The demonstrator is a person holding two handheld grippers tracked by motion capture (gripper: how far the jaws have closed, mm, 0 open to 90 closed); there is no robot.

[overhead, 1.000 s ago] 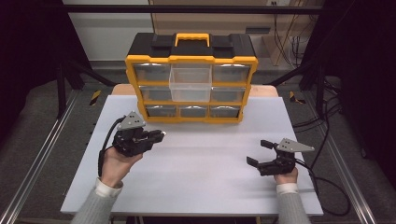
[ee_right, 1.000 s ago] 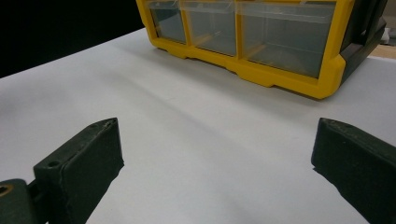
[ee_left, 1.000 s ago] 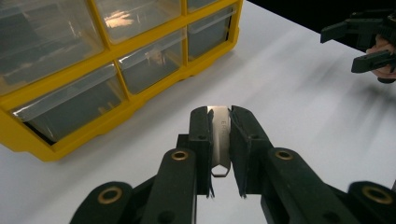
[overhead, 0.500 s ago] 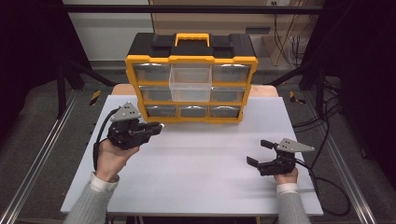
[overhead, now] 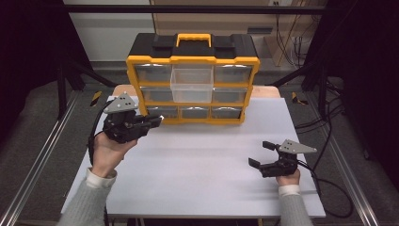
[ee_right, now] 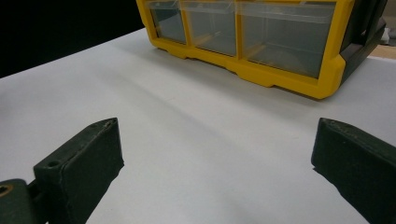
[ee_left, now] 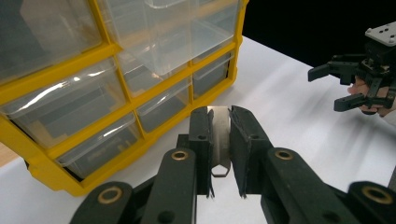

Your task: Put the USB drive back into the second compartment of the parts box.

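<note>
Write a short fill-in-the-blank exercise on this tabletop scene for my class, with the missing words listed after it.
1. The left gripper is shut on a small ____ piece.
2. The right gripper has its jaws ____.
3. In the yellow organizer, the ____ drawer of the top row is pulled out.
4. The organizer's carry handle is ____.

Missing words: metal; open; middle; yellow

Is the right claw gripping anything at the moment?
No, the right claw stands wide open in its own view, with bare white table between its jaws.
</note>
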